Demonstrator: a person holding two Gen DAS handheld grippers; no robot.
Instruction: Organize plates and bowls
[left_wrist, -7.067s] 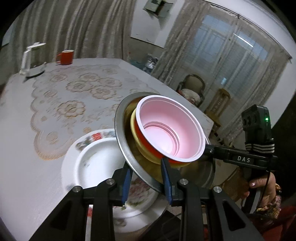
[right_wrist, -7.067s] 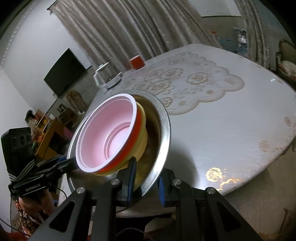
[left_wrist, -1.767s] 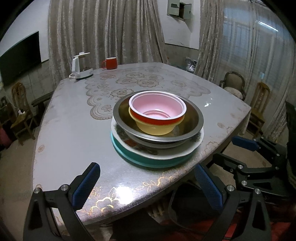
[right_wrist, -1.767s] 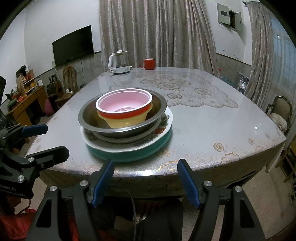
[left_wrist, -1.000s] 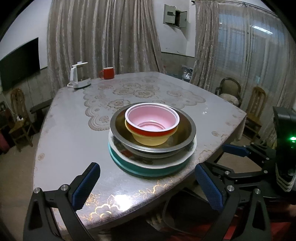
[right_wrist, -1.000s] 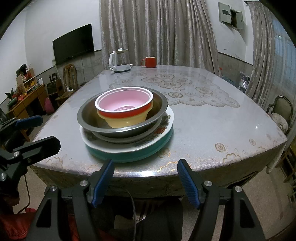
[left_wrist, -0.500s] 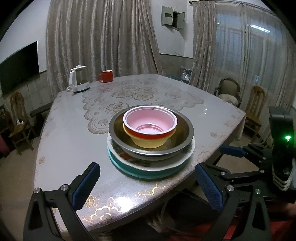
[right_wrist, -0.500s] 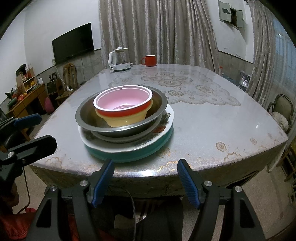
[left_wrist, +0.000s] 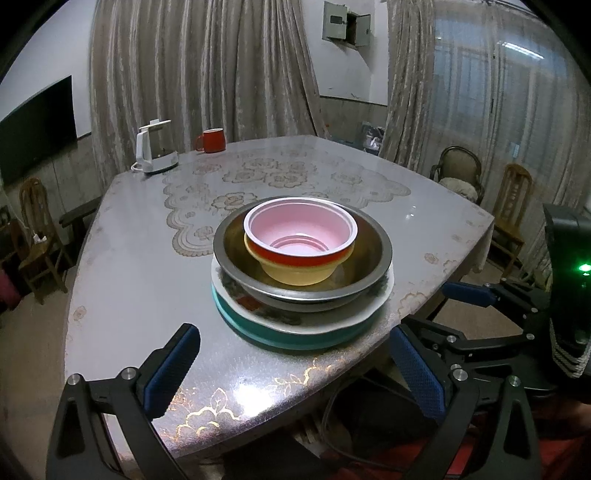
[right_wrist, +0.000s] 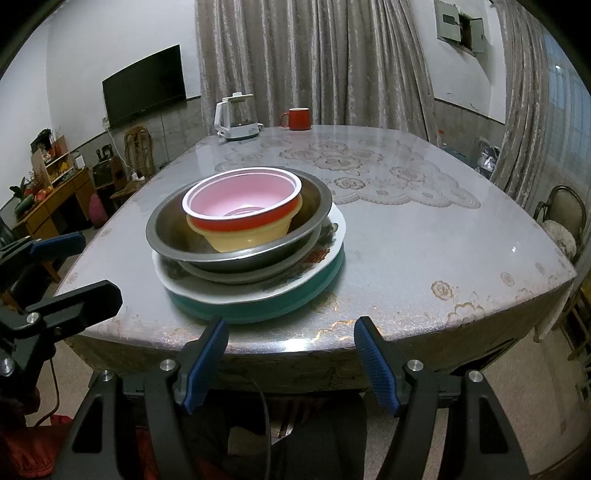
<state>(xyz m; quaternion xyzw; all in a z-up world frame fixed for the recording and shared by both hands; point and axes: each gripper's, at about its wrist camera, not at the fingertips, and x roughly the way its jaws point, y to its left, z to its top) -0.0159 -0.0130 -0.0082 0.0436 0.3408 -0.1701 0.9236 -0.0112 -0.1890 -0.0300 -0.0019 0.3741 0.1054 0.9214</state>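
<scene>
One stack stands near the table's front edge: a teal plate at the bottom, a white floral plate, a steel bowl, a yellow bowl, and a red bowl with a pink inside on top. The stack also shows in the right wrist view. My left gripper is open and empty, held back from the stack over the table's front edge. My right gripper is open and empty, below and before the table edge.
A white electric kettle and a red mug stand at the table's far end. A lace mat covers the middle. Wooden chairs stand to the right, another chair to the left.
Both grippers have let go of the steel bowl with its nested bowls, which now rests on the plates. Both have opened and drawn back from the stack.
</scene>
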